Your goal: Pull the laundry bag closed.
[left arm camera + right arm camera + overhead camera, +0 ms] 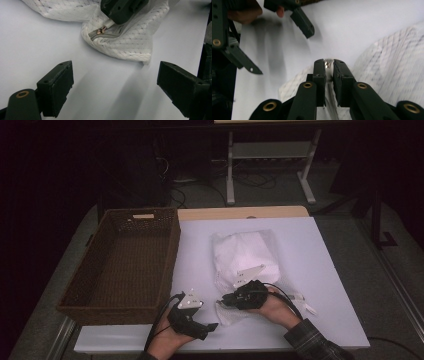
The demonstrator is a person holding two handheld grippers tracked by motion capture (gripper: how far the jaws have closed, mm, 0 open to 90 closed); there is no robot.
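Observation:
A white mesh bag [245, 252] lies on the white table, its near corner toward me. Along that corner runs a grey zipper [101, 31] with a small metal slider. My right gripper [223, 301] points left over the corner, and in the right gripper view its jaws [329, 62] are shut on the shiny zipper pull [328, 64]. From the left gripper view, the pull tab runs up into the right gripper [122, 8]. My left gripper [116, 67] hovers open over bare table just short of the bag [130, 42], with nothing between its pads.
A deep brown wicker basket [172, 255] stands at the left of the table, close to the bag. The table's front edge [225, 342] is just under my hands. Beyond the far edge stand a white frame's legs [230, 175] and cables on the floor.

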